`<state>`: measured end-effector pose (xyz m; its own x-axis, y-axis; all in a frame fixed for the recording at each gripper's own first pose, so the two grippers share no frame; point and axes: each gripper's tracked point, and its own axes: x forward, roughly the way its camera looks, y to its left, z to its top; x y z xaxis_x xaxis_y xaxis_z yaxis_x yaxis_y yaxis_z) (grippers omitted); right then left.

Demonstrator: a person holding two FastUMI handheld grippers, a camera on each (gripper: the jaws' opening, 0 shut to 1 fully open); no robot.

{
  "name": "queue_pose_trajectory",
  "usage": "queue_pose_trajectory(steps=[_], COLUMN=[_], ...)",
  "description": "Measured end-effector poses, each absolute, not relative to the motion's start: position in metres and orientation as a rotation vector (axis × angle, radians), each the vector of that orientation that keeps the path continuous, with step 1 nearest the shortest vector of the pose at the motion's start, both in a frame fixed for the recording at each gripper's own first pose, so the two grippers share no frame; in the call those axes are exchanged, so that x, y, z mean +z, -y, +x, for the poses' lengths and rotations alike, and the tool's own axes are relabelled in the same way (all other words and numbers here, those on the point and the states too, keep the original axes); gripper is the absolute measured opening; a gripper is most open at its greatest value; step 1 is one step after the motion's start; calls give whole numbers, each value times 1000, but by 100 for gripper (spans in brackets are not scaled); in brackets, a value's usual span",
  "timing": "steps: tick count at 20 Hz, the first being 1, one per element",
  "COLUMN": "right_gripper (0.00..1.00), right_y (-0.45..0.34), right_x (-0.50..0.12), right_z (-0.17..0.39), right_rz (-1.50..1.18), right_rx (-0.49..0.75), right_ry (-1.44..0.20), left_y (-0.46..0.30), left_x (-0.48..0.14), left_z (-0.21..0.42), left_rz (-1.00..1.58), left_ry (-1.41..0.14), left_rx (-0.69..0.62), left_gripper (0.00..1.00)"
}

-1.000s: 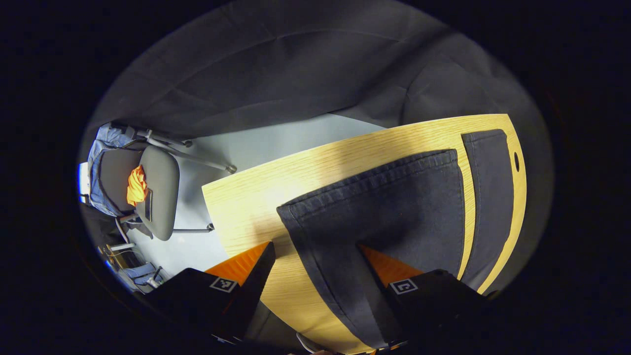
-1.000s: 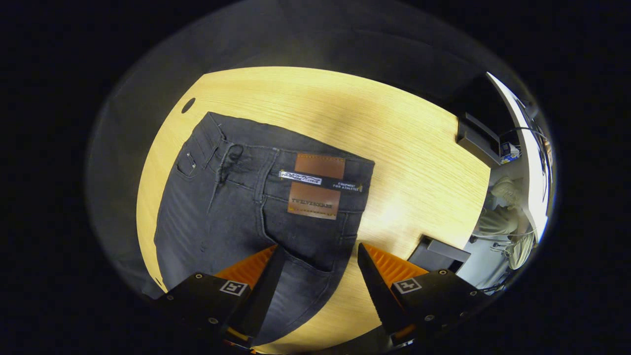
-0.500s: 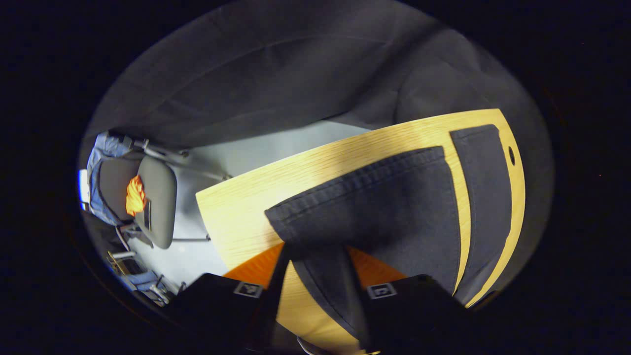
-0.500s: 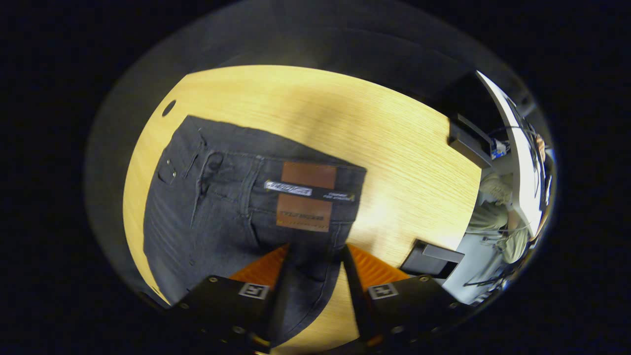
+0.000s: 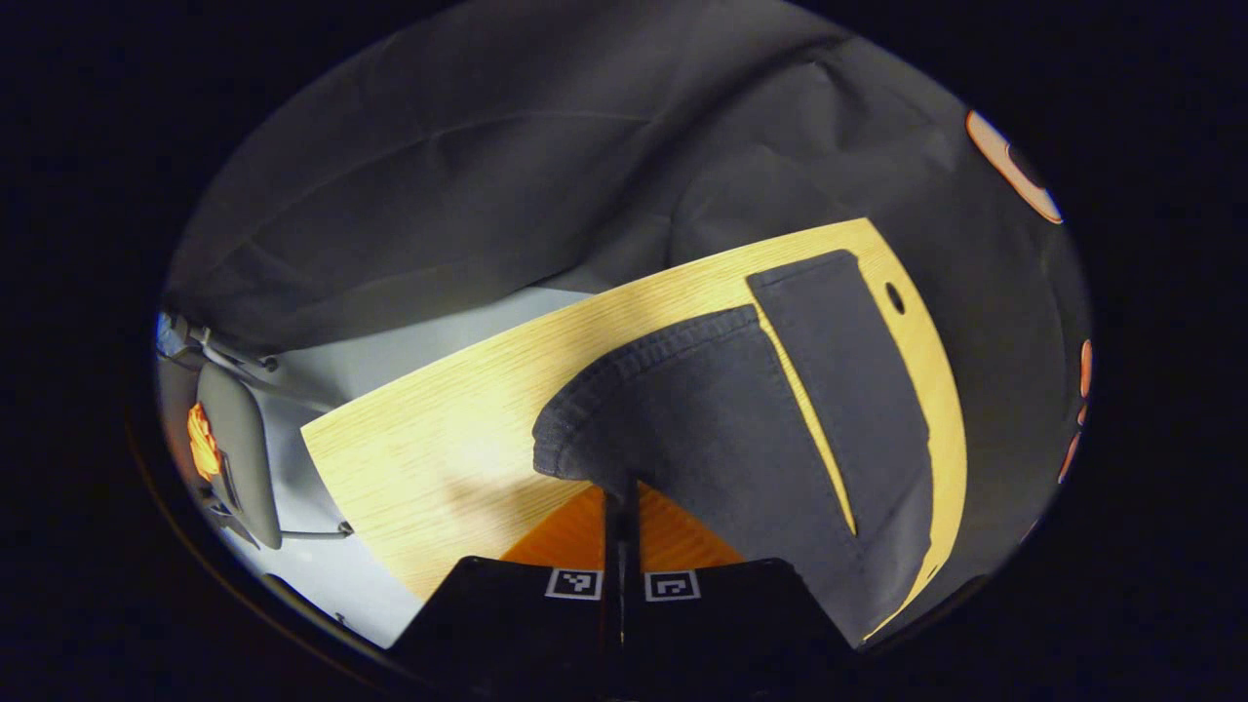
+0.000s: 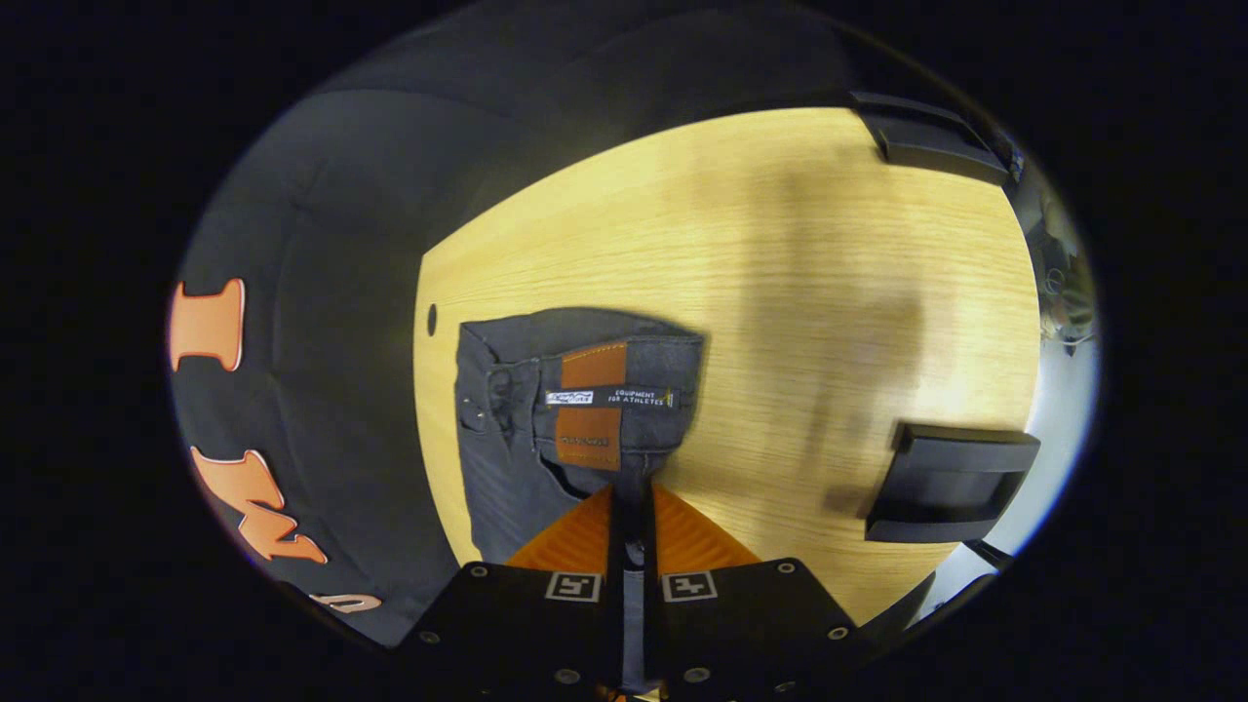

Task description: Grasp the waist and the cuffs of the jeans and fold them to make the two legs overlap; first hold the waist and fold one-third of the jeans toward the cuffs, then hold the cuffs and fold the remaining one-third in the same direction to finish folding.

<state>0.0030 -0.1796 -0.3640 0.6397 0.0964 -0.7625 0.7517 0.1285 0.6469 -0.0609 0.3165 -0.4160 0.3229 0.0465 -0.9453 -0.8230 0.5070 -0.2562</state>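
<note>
Jeans [image 6: 517,468], one pair, two legs, both grippers clamped

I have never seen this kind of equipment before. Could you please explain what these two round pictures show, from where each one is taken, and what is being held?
A person holds one hand tool with two fingers, the tongs, in each hand. A small wide-angle camera rides on each tool and looks forward along its fingers, so each round picture comes from one tool.

In the left gripper view, the left tongs are closed on the cuff end of a pair of dark jeans. In the right gripper view, the right tongs are closed on the waist end, near a brown patch.

The jeans lie on a light wooden table. A black box also sits there.
</note>
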Motion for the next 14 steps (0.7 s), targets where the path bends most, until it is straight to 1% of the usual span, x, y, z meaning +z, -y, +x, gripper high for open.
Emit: queue_pose_trajectory(steps=[2, 4, 7, 10, 14], right_gripper=[9, 8, 8, 7, 7], right_y=[192, 191, 185, 190, 187], right_x=[-352, -335, -310, -296, -283], right_z=[-8, -8, 8, 14, 31], right_rz=[1347, 1338, 1349, 1316, 1290], right_rx=[-556, -529, -477, -470, -465], right_ry=[-751, -724, -671, -659, -642], left_y=[-320, -325, -323, -327, -326], left_x=[-396, -374, -359, -334, -309], left_z=[-56, -48, -28, -2, 26], left_rz=[-896, -907, -914, -887, -884], left_ry=[-1030, -961, -904, -831, -786], left_rx=[638, 606, 552, 485, 431], left_gripper=[2, 2, 1, 1, 1])
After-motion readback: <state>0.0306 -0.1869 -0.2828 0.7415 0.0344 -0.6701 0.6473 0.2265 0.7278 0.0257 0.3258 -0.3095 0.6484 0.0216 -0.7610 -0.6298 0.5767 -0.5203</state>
